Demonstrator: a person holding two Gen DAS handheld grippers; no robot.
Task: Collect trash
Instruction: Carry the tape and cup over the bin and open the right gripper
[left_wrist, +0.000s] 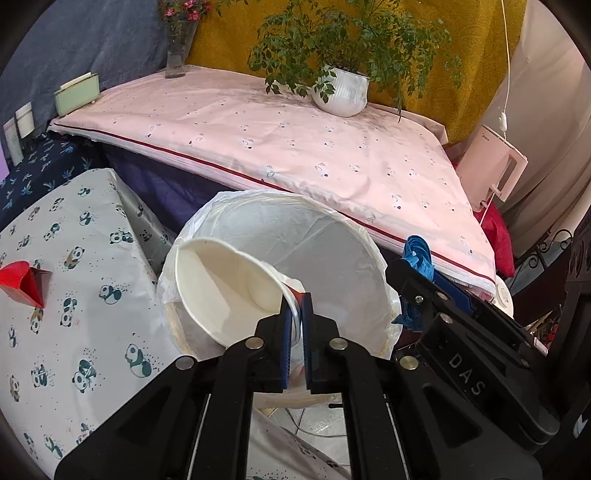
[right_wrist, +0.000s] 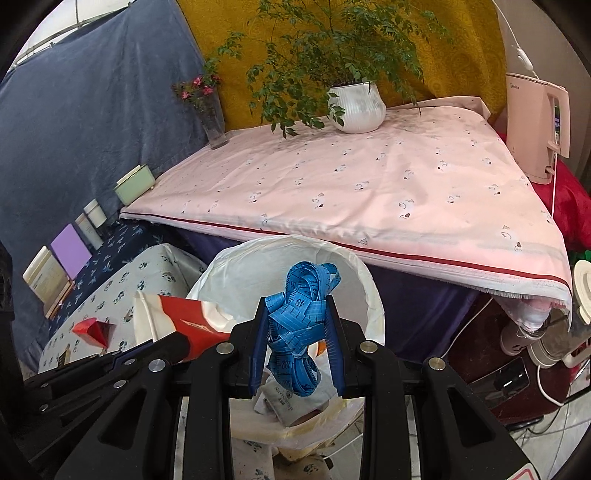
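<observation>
Being held over white-lined round bin (left_wrist: 354, 236): white/red paper cup (left_wrist: 229, 288) pinched by L tongs (left_wrist: 295, 332), tangled blue measuring tape (right_wrist: 299, 325) clenched in R tongs (right_wrist: 297, 343). Risk: tape snagging pads, cup clipping rim, being dropped outside.

Left gripper (left_wrist: 295, 314): black moulded plastic frame, blue ribbed pads (left_wrist: 285, 343), round silver screws (left_wrist: 255, 342) at the joints. Right gripper (right_wrist: 295, 325): identical build; its frame, seen from the left wrist camera, carries raised letters "DAS" (left_wrist: 466, 373).
</observation>
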